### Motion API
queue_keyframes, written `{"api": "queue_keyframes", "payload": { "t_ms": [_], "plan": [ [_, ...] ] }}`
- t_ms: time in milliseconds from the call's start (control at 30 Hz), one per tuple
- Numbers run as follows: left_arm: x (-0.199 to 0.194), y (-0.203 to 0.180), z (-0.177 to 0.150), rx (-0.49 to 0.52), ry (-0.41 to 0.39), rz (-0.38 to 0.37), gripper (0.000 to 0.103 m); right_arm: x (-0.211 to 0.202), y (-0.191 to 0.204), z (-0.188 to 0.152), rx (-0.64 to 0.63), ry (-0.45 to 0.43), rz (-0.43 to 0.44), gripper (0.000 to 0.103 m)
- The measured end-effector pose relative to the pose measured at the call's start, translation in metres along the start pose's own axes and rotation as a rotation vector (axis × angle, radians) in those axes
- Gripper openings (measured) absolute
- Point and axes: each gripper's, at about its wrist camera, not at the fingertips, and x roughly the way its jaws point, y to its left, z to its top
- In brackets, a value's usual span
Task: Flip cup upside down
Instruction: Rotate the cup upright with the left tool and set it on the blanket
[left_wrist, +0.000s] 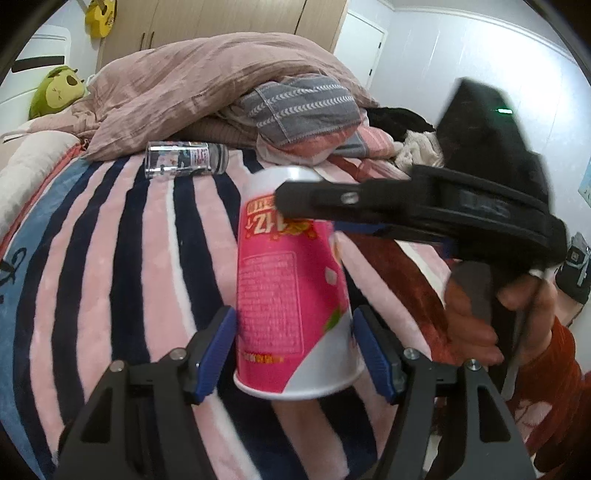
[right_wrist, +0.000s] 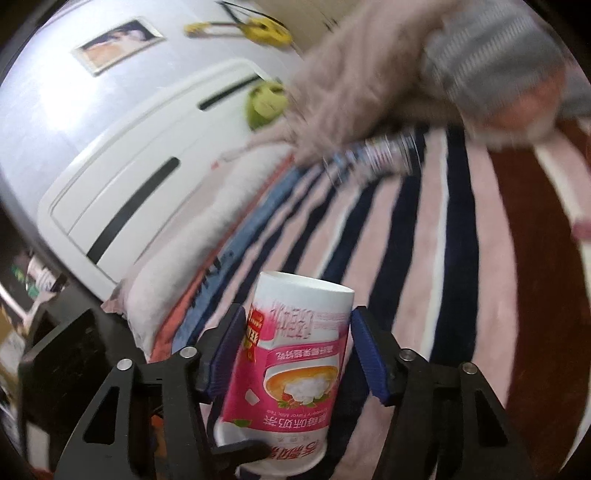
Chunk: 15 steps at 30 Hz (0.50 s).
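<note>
Milk tea cup (left_wrist: 291, 288) held inverted above the striped blanket (left_wrist: 110, 258).
Right tongs (right_wrist: 295, 354) clamped on it; left tongs (left_wrist: 293, 350) apart, should be closed squarely.

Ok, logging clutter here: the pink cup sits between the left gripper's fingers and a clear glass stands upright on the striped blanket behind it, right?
Not upright: the clear glass lies on its side on the striped blanket, as the left wrist view shows. The pink cup is indeed between the left gripper's fingers.
</note>
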Motion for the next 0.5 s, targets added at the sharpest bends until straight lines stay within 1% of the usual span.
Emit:
{"api": "queue_keyframes", "payload": {
  "t_ms": [100, 167, 233, 300, 333, 400, 467, 500],
  "plan": [
    [0.012, -0.002, 0.008, -0.003, -0.004, 0.01, 0.062, -0.014, 0.015, 0.002, -0.128, -0.066, -0.043, 0.052],
    [0.02, -0.006, 0.014, 0.006, -0.011, 0.03, 0.062, -0.017, 0.02, 0.003, -0.188, -0.085, -0.081, 0.051],
    [0.028, -0.01, 0.019, 0.017, -0.023, 0.043, 0.062, -0.021, 0.02, 0.003, -0.206, -0.099, -0.097, 0.05],
    [0.034, -0.013, 0.024, 0.024, -0.044, 0.06, 0.062, -0.027, 0.018, 0.006, -0.211, -0.122, -0.089, 0.048],
    [0.038, -0.013, 0.026, 0.018, -0.048, 0.056, 0.062, -0.03, 0.017, 0.007, -0.217, -0.127, -0.086, 0.047],
    [0.045, -0.011, 0.029, -0.009, -0.042, 0.039, 0.062, -0.031, 0.016, 0.008, -0.228, -0.128, -0.103, 0.043],
    [0.049, -0.012, 0.029, -0.009, -0.039, 0.045, 0.062, -0.033, 0.011, 0.006, -0.222, -0.117, -0.11, 0.038],
    [0.051, -0.014, 0.028, 0.0, -0.033, 0.053, 0.062, -0.033, 0.009, 0.005, -0.215, -0.106, -0.106, 0.038]
  ]
}}
